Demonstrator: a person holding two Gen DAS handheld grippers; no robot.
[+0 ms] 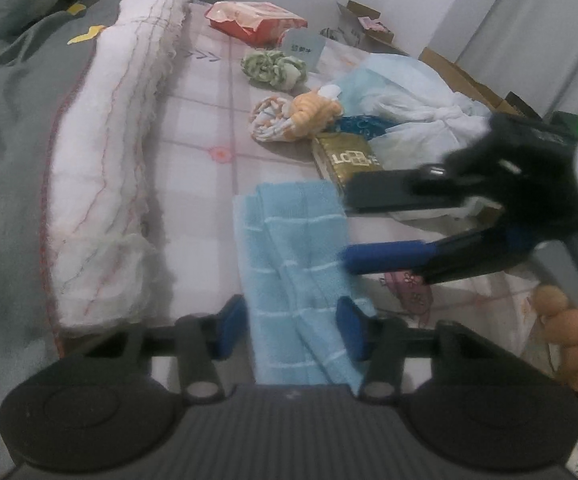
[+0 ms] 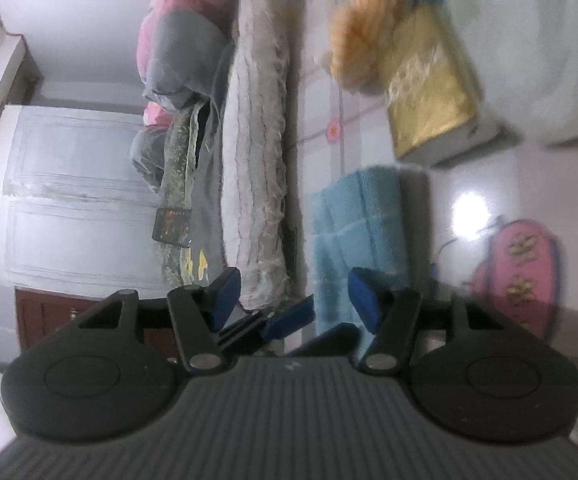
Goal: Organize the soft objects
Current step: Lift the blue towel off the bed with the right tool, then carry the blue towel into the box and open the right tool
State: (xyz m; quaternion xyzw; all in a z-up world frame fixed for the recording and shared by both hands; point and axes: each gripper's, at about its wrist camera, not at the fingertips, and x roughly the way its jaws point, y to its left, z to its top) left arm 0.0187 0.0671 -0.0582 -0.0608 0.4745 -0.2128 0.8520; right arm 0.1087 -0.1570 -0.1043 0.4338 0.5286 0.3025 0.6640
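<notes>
We hold both grippers over a bed covered with a pale checked sheet. The light blue towel lies folded on that sheet, just beside the long white quilted roll that runs along the grey blanket. Our left gripper stands partly open with the towel's near end between its blue pads; the pads sit at either side of the cloth without pressing it. Our right gripper reaches in from the right, its jaws apart above the towel's far half, holding nothing. In the right wrist view the right gripper shows the same parted fingers with the towel ahead. Farther along the bed lie a gold box, an orange and white rolled cloth, a green patterned bundle and a red packet.
</notes>
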